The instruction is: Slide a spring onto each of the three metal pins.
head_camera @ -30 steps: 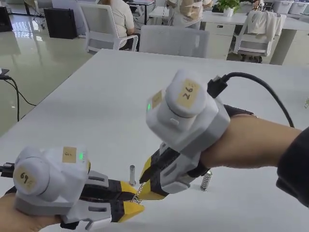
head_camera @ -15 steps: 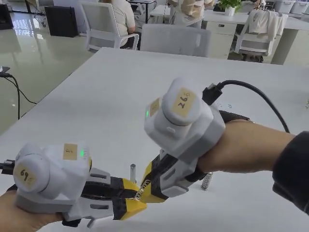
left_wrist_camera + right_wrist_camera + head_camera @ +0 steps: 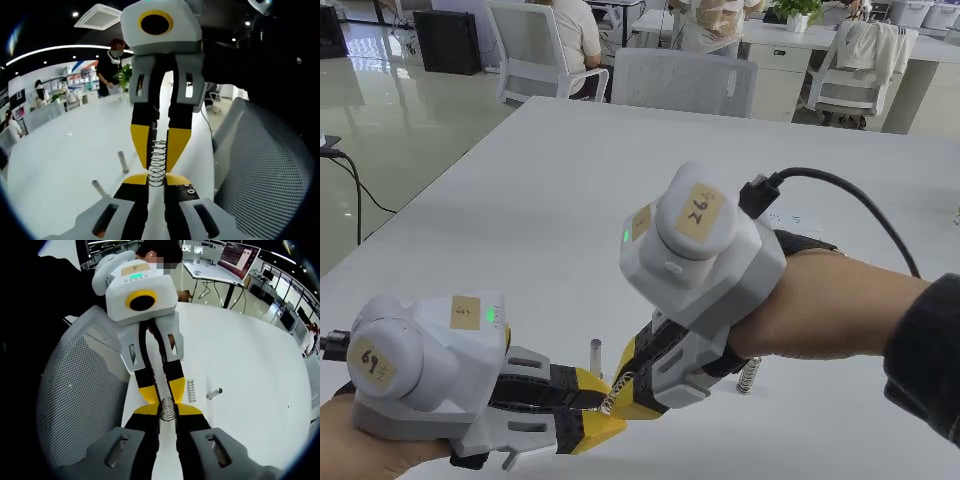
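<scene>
Fingertips (image 3: 585, 432) of the left gripper (image 3: 598, 408) meet those of the right gripper (image 3: 623, 383) tip to tip in the head view. Both pairs pinch one spring (image 3: 611, 399) low over the table (image 3: 570, 200). One bare pin (image 3: 595, 357) stands upright just behind that spring. One loose spring (image 3: 749, 373) stands well to its right, and I cannot tell whether a pin is inside it. In the left gripper view the left jaws press on the held spring's near end and the right jaws on its far end, with the coils bridging the gap. Two bare pins sit left of the spring, one upright and one nearer and tilted. In the right gripper view the right jaws clamp the near end and the left jaws the far one, and one loose spring and one pin lie just right of the held spring. No view counts more than two springs and two pins, so a third of each is unaccounted for. The step looks like a handover or re-grip before the threading, as no pin clearly wears a spring yet. Next, one gripper should let go so one end of the bore is free. The other can then line that end up over the upright pin and slide the spring down.
</scene>
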`<state>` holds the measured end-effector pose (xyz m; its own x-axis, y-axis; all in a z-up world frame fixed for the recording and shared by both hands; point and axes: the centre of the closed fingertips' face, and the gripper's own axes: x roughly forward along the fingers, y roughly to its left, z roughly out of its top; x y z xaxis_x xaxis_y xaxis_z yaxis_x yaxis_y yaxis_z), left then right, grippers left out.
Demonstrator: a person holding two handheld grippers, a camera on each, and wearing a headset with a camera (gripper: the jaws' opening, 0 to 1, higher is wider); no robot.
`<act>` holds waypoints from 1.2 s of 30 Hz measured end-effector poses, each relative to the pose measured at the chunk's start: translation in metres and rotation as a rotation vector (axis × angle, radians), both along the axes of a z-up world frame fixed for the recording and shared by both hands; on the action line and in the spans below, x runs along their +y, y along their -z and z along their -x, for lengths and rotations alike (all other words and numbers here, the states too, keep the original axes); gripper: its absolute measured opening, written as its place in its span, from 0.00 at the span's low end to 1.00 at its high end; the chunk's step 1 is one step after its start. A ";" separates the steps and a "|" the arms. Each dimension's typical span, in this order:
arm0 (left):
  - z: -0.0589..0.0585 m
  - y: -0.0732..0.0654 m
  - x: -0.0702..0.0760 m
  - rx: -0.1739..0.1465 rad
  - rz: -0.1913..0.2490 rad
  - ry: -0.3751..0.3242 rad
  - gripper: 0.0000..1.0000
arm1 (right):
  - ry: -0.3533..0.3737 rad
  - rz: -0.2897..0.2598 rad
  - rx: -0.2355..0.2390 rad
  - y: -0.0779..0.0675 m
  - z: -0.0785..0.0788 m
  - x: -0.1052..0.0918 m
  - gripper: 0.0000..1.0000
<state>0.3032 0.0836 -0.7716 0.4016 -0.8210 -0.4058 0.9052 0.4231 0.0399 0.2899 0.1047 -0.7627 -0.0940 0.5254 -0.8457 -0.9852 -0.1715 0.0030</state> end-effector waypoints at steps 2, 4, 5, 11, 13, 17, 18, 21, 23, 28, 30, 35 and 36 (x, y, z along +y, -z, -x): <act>-0.001 0.000 0.001 0.003 0.006 -0.005 0.03 | 0.002 -0.001 -0.001 -0.001 -0.001 0.000 0.08; -0.001 0.001 0.002 0.016 0.009 -0.012 0.05 | 0.005 0.003 0.000 -0.001 -0.001 0.000 0.08; -0.001 0.003 0.003 0.022 0.008 -0.017 0.08 | 0.005 0.003 -0.001 -0.001 -0.002 0.000 0.08; -0.002 0.008 0.009 0.047 0.009 -0.039 0.16 | 0.018 0.010 -0.003 -0.002 -0.007 -0.004 0.08; -0.002 0.009 0.011 0.056 0.016 -0.051 0.19 | 0.024 0.015 -0.005 -0.001 -0.009 -0.007 0.08; -0.004 0.010 0.019 0.067 0.029 -0.081 0.24 | 0.039 0.029 -0.009 -0.001 -0.015 -0.015 0.08; -0.004 0.011 0.021 0.068 0.030 -0.087 0.25 | 0.042 0.029 -0.010 -0.001 -0.016 -0.017 0.08; -0.005 0.012 0.027 0.077 0.041 -0.112 0.28 | 0.060 0.037 -0.016 -0.001 -0.023 -0.023 0.08; -0.003 0.014 0.031 0.087 0.052 -0.128 0.29 | 0.070 0.045 -0.024 -0.001 -0.028 -0.028 0.08; 0.000 0.016 0.039 0.101 0.073 -0.170 0.35 | 0.088 0.057 -0.034 -0.002 -0.035 -0.036 0.08; 0.000 0.015 0.042 0.101 0.079 -0.184 0.37 | 0.096 0.061 -0.038 -0.003 -0.039 -0.038 0.08; -0.001 0.014 0.046 0.101 0.093 -0.216 0.41 | 0.111 0.078 -0.057 -0.005 -0.049 -0.047 0.08; -0.001 0.014 0.046 0.100 0.094 -0.220 0.42 | 0.114 0.078 -0.056 -0.006 -0.050 -0.048 0.08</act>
